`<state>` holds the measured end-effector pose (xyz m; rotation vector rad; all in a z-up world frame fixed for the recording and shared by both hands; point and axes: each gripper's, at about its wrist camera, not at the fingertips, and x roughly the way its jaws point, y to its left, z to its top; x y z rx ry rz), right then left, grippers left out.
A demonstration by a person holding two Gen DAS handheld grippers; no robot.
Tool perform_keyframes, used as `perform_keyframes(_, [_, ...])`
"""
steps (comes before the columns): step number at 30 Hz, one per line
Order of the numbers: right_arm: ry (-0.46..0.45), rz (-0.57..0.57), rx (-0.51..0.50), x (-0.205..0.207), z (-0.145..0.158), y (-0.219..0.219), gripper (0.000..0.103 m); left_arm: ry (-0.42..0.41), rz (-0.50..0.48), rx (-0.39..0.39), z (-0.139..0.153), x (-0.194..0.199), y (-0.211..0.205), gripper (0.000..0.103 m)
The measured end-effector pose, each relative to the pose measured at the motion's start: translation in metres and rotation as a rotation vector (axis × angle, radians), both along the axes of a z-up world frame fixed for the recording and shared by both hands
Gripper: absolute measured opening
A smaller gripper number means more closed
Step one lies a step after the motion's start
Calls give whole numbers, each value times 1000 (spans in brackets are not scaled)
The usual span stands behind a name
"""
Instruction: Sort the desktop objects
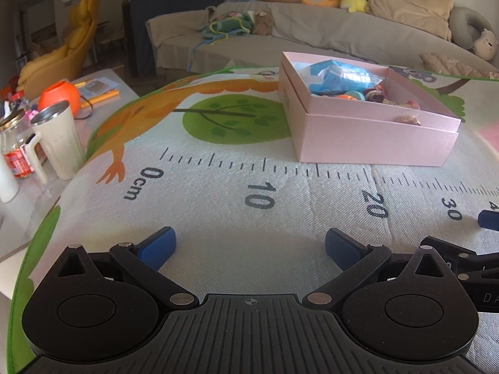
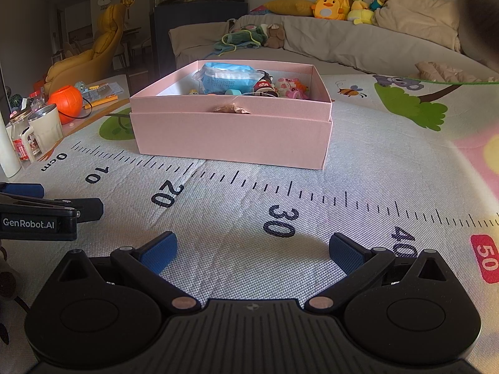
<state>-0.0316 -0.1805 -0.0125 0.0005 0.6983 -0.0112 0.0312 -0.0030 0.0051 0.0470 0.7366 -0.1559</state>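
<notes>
A pink box (image 1: 374, 138) stands on the printed play mat (image 1: 218, 212), holding a blue packet (image 1: 340, 78) and several small toys. In the right wrist view the pink box (image 2: 230, 138) is straight ahead, with the blue packet (image 2: 227, 78) and small toys (image 2: 287, 88) inside. My left gripper (image 1: 249, 246) is open and empty, low over the mat near the ruler marks, short of the box. My right gripper (image 2: 251, 251) is open and empty, just right of the left one, whose body (image 2: 37, 215) shows at the left edge.
At the left, off the mat, stand a white cup (image 1: 59, 143), a glass jar (image 1: 15, 143), an orange ball-shaped thing (image 1: 59, 96) and booklets (image 1: 99, 88). A grey sofa (image 1: 312, 37) with plush toys runs behind. A yellow chair (image 2: 93, 50) is far left.
</notes>
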Motion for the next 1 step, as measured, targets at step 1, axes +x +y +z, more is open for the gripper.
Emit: perform_keyframes(1, [0,0,0,0,0,-1,103,1,-2,1,0,0,0,103])
